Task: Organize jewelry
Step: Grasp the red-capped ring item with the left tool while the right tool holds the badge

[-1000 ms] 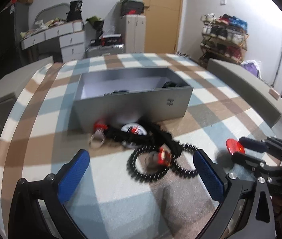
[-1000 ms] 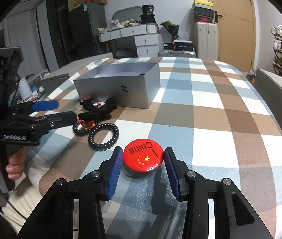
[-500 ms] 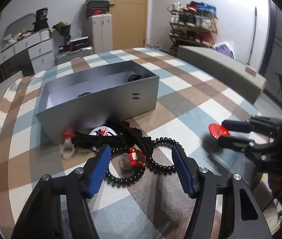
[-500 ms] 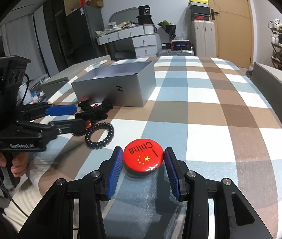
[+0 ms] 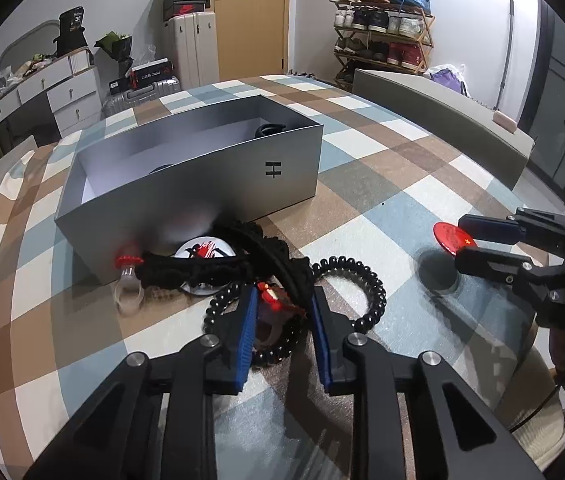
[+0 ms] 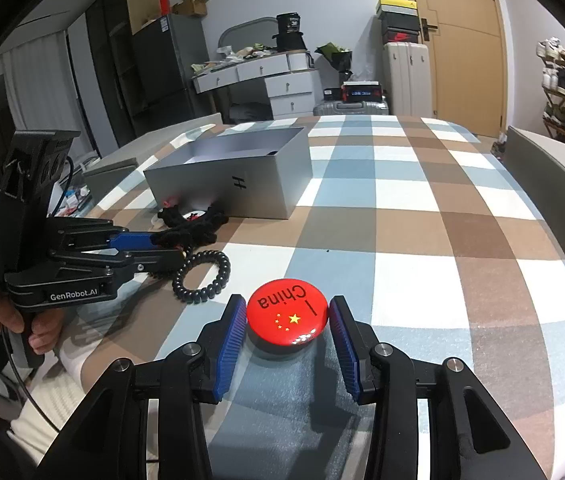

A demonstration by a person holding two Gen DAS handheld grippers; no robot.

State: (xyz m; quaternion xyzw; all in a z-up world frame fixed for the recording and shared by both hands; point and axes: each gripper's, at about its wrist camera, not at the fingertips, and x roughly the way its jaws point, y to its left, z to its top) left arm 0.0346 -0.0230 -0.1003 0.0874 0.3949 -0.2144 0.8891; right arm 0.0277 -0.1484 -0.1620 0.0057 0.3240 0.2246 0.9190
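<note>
A pile of jewelry lies in front of an open grey box [image 5: 202, 184]: black coil bands [image 5: 362, 292], a black cord bracelet [image 5: 194, 270], a white badge [image 5: 202, 252] and a clear ring with a red top [image 5: 128, 280]. My left gripper [image 5: 282, 294] is down in the pile. Its jaws are closing, and the blue pads sit against a second red-topped clear ring [image 5: 272, 300], with coil and cord crowding in beside it. My right gripper [image 6: 287, 306] is shut on a round red "China" badge [image 6: 287, 316], held just above the table to the right of the pile.
The checked tablecloth [image 6: 402, 208] covers the whole table. The box [image 6: 250, 184] has dark items inside. A grey bench back [image 5: 442, 104] runs along the far right edge. A person's hand [image 6: 38, 328] holds the left gripper's handle.
The left gripper's jaws went from wide open to narrow around the red-topped ring, and its view rolled and edged closer to the pile. The right gripper and its badge stayed put.
</note>
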